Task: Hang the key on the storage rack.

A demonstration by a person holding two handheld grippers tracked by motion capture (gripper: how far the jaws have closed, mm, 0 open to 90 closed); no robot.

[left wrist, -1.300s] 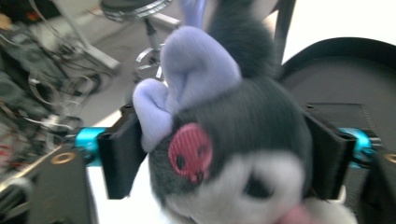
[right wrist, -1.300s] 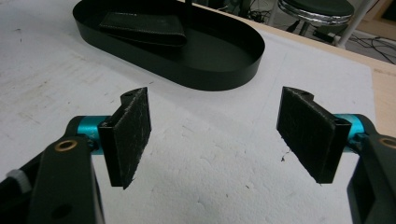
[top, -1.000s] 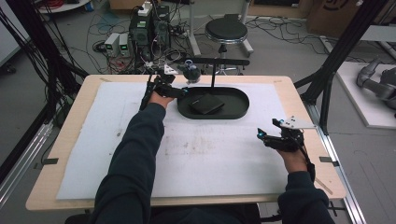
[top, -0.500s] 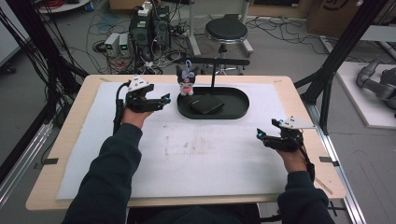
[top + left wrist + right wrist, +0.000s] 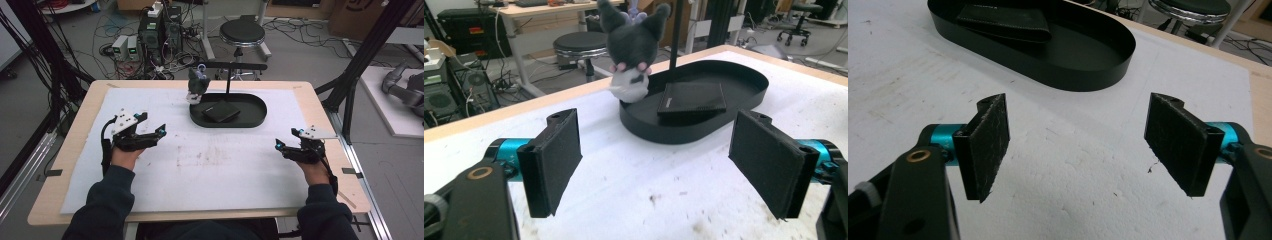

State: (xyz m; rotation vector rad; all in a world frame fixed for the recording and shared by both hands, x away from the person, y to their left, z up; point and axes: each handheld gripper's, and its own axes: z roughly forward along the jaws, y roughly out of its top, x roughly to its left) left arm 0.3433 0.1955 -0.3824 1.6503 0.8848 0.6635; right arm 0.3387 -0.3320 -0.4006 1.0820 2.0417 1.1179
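The person is wearing dark navy long sleeves (image 5: 107, 200) reaching to the wrists on both arms. Each hand is carrying a black hand-held gripper. The left hand-held gripper (image 5: 150, 131) is bearing a grey three-cornered plate (image 5: 124, 120) with small dark screw holes on top, and a black cable (image 5: 105, 150) is looping from it beside the wrist. The right hand-held gripper (image 5: 288, 142) is showing a similar grey plate (image 5: 316, 132) and a black cable (image 5: 331, 172) trailing along the forearm. Both are showing flat rectangular jaws faced with black textured pads (image 5: 555, 160), turquoise metal collars (image 5: 509, 149) behind the pads, and a brass-coloured ring (image 5: 918, 155) set in the black body.
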